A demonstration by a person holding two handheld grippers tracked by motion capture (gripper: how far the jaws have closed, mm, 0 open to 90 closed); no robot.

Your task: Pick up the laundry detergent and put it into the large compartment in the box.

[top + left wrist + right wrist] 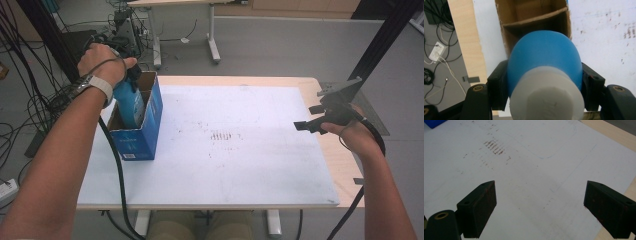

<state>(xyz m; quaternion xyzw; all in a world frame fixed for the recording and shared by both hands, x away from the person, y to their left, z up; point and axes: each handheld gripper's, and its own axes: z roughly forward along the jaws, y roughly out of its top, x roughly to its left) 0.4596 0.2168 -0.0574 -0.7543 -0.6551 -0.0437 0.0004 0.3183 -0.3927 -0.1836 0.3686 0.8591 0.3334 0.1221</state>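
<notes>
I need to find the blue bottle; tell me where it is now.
In the high view the blue bottle stands partly inside the blue cardboard box at the table's left, clamped by the left tool.

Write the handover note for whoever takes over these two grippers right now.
Left gripper: shut on the blue plastic bottle with a white cap, gripping it just below the cap, bottle upright.
Right gripper: open, holding nothing, hovering over the white board near its right edge.
Blue cardboard box with inner dividers: stands at the board's left edge. The bottle's lower part is already inside one compartment.
Done: bottle picked up and partly lowered into the box.
Left: probably lower it to the bottom, open the jaws and lift the left gripper clear. Whether the bottle touches the bottom cannot be told.
</notes>
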